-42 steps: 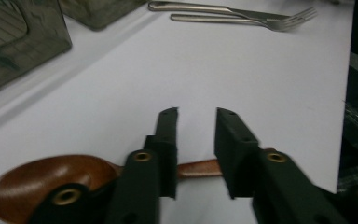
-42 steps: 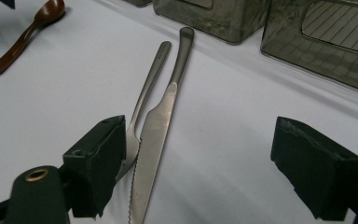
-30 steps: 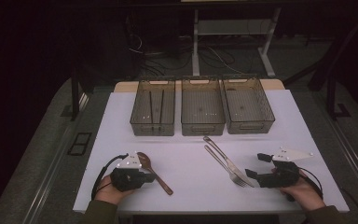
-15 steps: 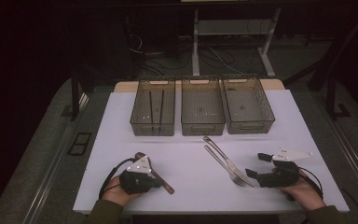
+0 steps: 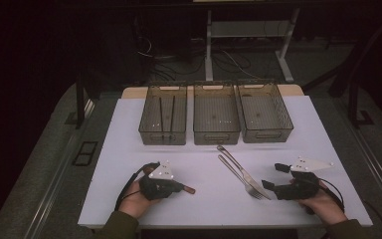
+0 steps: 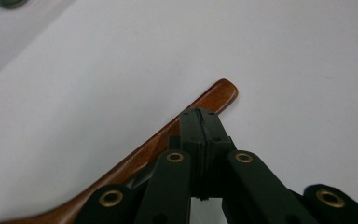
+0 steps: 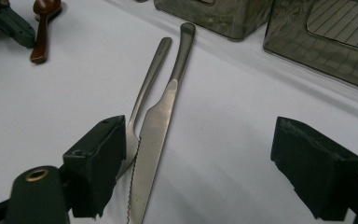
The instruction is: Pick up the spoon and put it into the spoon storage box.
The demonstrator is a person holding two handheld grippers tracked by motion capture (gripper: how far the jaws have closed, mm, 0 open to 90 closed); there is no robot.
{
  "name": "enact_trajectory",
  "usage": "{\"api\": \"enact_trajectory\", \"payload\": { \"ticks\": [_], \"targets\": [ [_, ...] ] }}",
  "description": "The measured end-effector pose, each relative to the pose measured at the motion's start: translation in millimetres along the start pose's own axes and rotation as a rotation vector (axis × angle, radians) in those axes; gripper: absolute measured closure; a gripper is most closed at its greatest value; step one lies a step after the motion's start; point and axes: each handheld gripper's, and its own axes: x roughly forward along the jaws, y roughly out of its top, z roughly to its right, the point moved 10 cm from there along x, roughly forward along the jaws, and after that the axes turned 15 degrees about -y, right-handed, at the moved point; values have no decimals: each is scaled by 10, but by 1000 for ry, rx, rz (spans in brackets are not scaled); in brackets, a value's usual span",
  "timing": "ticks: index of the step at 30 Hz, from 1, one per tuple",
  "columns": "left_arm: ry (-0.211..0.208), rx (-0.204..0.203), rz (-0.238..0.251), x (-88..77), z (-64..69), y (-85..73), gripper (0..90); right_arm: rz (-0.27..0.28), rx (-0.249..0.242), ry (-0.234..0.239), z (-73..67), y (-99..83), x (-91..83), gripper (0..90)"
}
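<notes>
A wooden spoon (image 6: 214,95) lies on the white table near its front left. My left gripper (image 5: 179,187) rests low over it, jaws shut tight together (image 6: 199,114) with the brown handle running beneath and beyond them; the handle's end (image 5: 189,189) pokes out to the right. Whether the jaws touch the spoon I cannot tell. A steel knife (image 5: 234,162) and fork (image 5: 231,168) lie side by side at front centre. My right gripper (image 5: 273,176) sits just right of them, open and holding nothing. The knife blade (image 7: 156,126) and fork (image 7: 151,74) lie ahead by its left jaw.
Three grey mesh bins stand in a row at the back: left (image 5: 162,141), middle (image 5: 216,139), right (image 5: 266,137). The left one holds two dark chopsticks (image 5: 173,112). The left gripper (image 7: 9,23) and spoon (image 7: 42,32) appear far off in the right gripper view.
My left gripper has slid right across the table and now covers most of the wooden spoon, whose bowl showed beside it before. The right gripper has stayed put.
</notes>
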Motion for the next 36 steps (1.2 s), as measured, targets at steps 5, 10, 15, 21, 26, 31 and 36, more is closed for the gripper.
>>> {"api": "enact_trajectory", "payload": {
  "ticks": [5, 10, 15, 21, 26, 31, 36],
  "targets": [
    [9, 14, -12, 114, -87, 122, 888, 1, 1, 0, -6, 3, -1, 173],
    [24, 11, -6, 220, -166, 255, 888, 3, 1, 1, -2, 5, -3, 173],
    [17, 16, 3, 242, -200, 345, 887, 6, 1, -2, 1, 9, -14, 174],
    [-6, -7, 66, 169, -191, 473, 839, 7, 0, -1, -5, 11, -17, 174],
    [-7, -18, 109, 48, -235, 598, 750, 10, 0, -6, 6, 12, -18, 174],
    [8, -29, 146, -93, -303, 661, 615, 7, 9, -11, 23, 6, -20, 174],
    [32, -58, 199, -290, -398, 672, 494, 9, 4, -8, 19, 5, -29, 174]
  ]
}}
